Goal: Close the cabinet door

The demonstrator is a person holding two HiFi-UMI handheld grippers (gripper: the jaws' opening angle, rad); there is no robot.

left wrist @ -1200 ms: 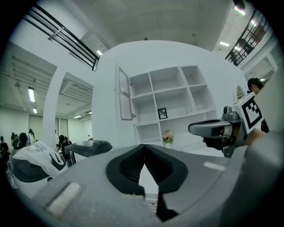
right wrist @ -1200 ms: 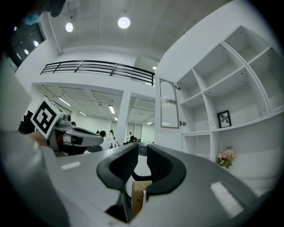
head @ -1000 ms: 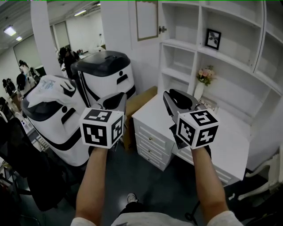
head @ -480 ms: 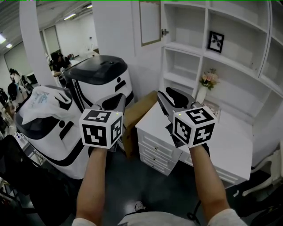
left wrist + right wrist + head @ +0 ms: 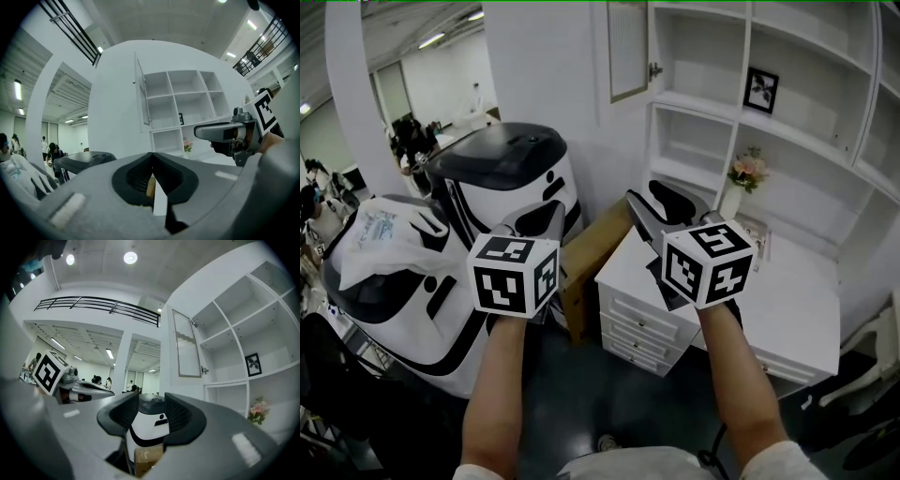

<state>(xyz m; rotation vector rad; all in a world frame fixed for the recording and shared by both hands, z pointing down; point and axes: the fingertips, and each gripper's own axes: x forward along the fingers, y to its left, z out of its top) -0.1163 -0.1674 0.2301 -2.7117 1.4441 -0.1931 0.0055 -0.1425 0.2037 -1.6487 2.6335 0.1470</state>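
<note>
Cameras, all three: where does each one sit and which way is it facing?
Head view: on the person's head, looking forward and down at both forearms, the left gripper, the right gripper and the white desk.
Left gripper view: on the left gripper, looking along its closed jaws toward the shelf unit.
Right gripper view: on the right gripper, along its empty jaws, which have just been opening, toward the cabinet door.
Shared: both gripper views show the open cabinet door and the other gripper.
</note>
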